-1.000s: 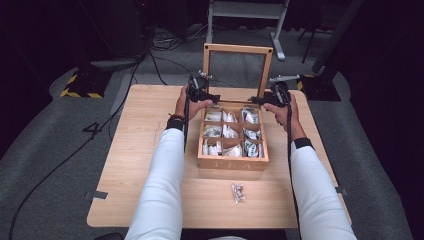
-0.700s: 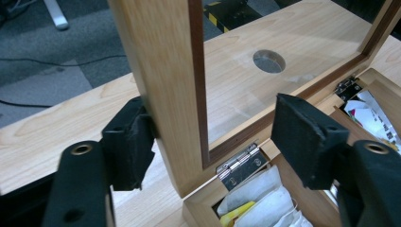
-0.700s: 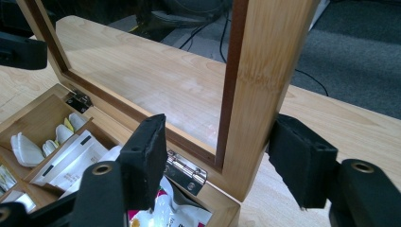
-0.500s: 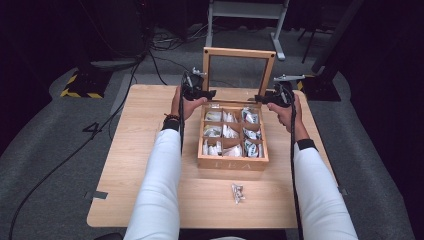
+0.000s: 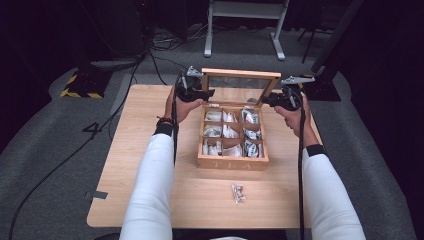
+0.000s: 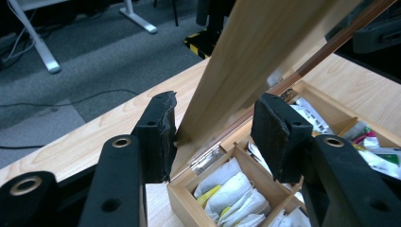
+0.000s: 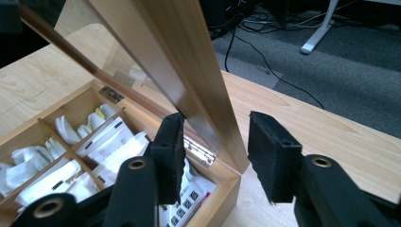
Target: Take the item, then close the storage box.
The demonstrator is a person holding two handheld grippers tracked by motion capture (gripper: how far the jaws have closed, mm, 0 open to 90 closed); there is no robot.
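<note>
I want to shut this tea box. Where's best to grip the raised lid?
Grip the lid by its two wooden side rails, one hand-held gripper from each outer side. It stands near upright, the rails are thin enough to fit between the jaws, and the middle pane looks like glass.

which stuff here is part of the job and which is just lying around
In use:
- tea box, holding tea bags
- its lid, standing open
- left gripper and right gripper, each with jaws around a side rail of the lid, gaps showing at the pads; jaws have just been closing

Lying about:
- small packet on the table in front of the box
- cables on the floor
</note>
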